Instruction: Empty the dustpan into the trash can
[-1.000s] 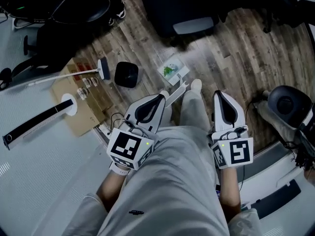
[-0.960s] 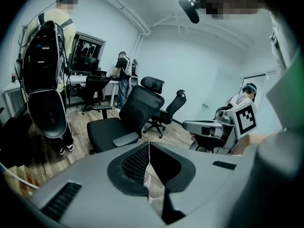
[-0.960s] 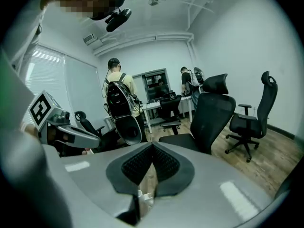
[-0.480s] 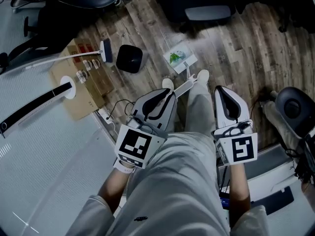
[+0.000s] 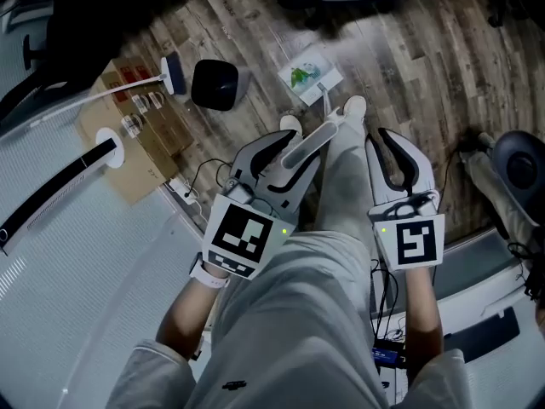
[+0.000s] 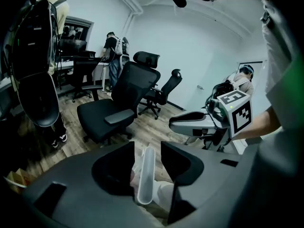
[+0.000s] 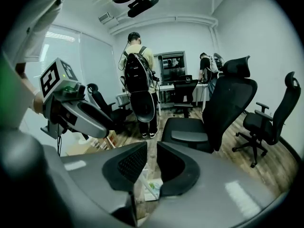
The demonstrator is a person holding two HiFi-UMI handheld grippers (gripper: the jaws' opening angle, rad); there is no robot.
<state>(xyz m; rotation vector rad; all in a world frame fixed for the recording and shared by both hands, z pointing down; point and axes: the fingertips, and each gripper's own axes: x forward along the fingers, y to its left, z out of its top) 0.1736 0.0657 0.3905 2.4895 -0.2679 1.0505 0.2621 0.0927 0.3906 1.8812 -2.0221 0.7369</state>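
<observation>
A white dustpan (image 5: 310,75) with green-and-white scraps lies on the wood floor ahead of my feet. Its long white handle (image 5: 313,139) slants back towards me. My left gripper (image 5: 300,148) stands open around that handle (image 6: 146,175); its jaws have just been opening and the pads do not press on it. My right gripper (image 5: 396,143) hangs beside my right leg, its jaws having just opened a little, with nothing between them. Through its gap the dustpan (image 7: 152,186) shows on the floor. A black trash can (image 5: 215,83) stands left of the dustpan.
A broom (image 5: 173,73) with a white stick leans over a cardboard box (image 5: 128,139) at the left. Black office chairs (image 6: 118,103) stand ahead, another chair's base (image 5: 519,164) at the right. Cables lie by my left foot. People stand at desks (image 7: 140,75) further back.
Both grippers have sunk and gone from shut to open. The dustpan handle, earlier beside the left gripper, now lies between its jaws.
</observation>
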